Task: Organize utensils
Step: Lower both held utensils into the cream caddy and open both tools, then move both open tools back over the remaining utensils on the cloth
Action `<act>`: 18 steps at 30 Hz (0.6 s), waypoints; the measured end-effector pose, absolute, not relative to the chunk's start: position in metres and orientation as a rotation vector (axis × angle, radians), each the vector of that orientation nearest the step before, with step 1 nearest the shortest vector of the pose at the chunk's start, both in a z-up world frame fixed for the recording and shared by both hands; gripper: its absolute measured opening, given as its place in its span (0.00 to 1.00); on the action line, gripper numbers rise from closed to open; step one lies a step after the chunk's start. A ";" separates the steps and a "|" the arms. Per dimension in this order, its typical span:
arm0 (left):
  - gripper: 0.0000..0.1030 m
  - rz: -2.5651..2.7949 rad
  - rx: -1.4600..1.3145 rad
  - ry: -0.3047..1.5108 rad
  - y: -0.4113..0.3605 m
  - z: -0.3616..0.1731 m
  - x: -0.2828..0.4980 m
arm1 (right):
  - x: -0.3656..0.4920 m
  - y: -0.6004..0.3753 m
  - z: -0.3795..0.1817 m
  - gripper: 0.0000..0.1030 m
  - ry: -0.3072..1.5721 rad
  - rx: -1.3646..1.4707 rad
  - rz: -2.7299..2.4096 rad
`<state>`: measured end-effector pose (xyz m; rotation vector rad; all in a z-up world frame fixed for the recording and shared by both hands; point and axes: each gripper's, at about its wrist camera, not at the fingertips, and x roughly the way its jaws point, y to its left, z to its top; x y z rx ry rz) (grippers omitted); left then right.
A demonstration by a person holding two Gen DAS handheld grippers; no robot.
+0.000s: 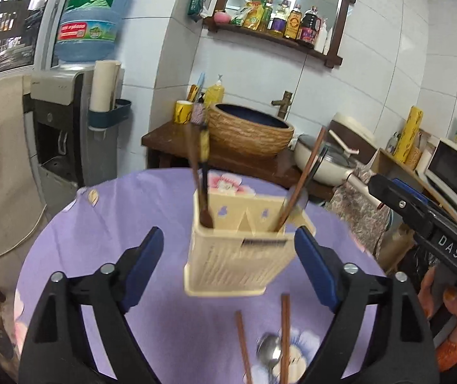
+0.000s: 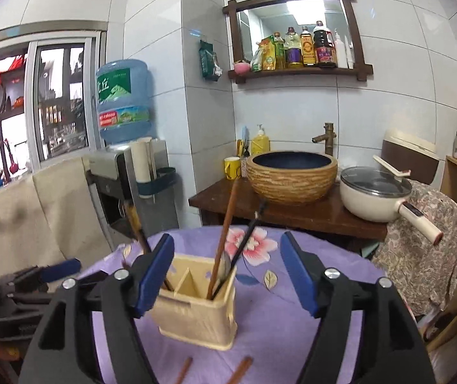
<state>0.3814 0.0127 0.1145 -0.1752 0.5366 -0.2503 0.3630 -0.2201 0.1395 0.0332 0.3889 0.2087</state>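
Both grippers sit nearest the cameras with fingers spread wide and holding nothing. Left gripper: its blue pads flank the holder without touching it. Right gripper: its left finger overlaps the holder's left edge in view; contact cannot be confirmed.

1. Table: round, covered with a purple floral cloth.
2. Utensil holder: cream plastic, upright near the table's centre, divided into compartments.
3. Holder contents: a brown chopstick leans right in the right compartment; dark-handled utensils stand in the left compartment. From the right wrist view, a spoon sits beside the brown chopstick.
4. Loose items on the cloth, in front of the holder: two brown chopsticks, well apart at the far ends, and a metal spoon lying between them, touching the right one.

Behind the table stand a water dispenser, a woven-pattern basin and a lidded pot
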 end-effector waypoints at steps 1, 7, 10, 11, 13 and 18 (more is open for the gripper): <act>0.83 -0.245 -0.161 0.553 0.013 0.105 0.372 | 0.359 -0.222 0.129 0.69 0.423 0.035 0.210; 0.83 -0.175 -0.079 0.688 0.012 0.041 0.340 | 0.349 -0.224 0.055 0.69 0.630 0.011 0.135; 0.83 -0.158 -0.047 0.739 0.008 0.016 0.333 | 0.351 -0.223 0.021 0.69 0.720 0.013 0.109; 0.83 -0.154 -0.039 0.747 0.007 0.010 0.332 | 0.352 -0.223 0.012 0.69 0.745 0.013 0.096; 0.81 -0.154 -0.041 0.774 0.007 -0.001 0.330 | 0.353 -0.222 -0.001 0.68 0.789 0.027 0.088; 0.76 -0.175 -0.067 0.812 0.004 -0.016 0.325 | 0.357 -0.212 -0.021 0.62 0.858 0.013 0.084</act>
